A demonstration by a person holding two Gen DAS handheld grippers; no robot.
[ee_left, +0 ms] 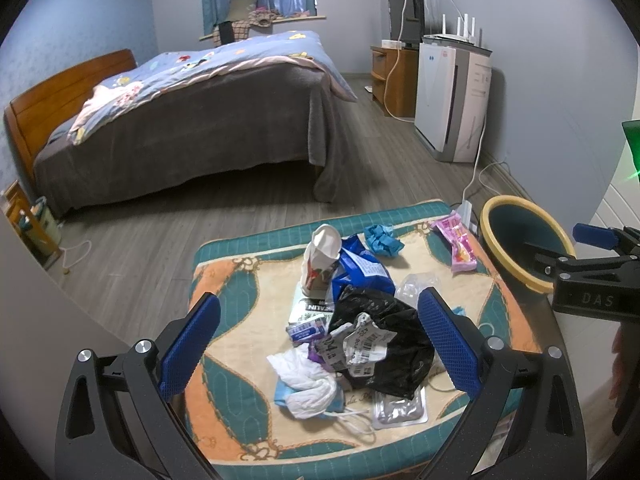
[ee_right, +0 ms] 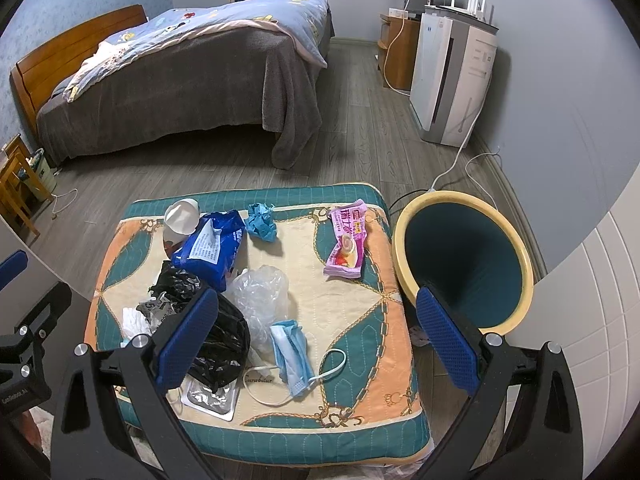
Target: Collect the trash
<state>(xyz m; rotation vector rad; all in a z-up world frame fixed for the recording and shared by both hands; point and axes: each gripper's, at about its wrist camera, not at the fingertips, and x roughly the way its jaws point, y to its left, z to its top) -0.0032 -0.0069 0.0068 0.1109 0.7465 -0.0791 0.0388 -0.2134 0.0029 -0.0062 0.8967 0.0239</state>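
Both the left gripper (ee_left: 320,344) and the right gripper (ee_right: 318,338) hang above the cushion (ee_right: 352,308) with their jaws wide apart and nothing between them. The trash lies on the cushion: a black bag (ee_right: 224,336), a blue packet (ee_right: 210,248), a face mask (ee_right: 290,356) and a pink wrapper (ee_right: 348,242). The bin (ee_right: 464,264) stands just beside the cushion, on its right.

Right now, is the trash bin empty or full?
Empty as far as visible: the bin shows only its bare dark inside; the trash lies on the cushion.
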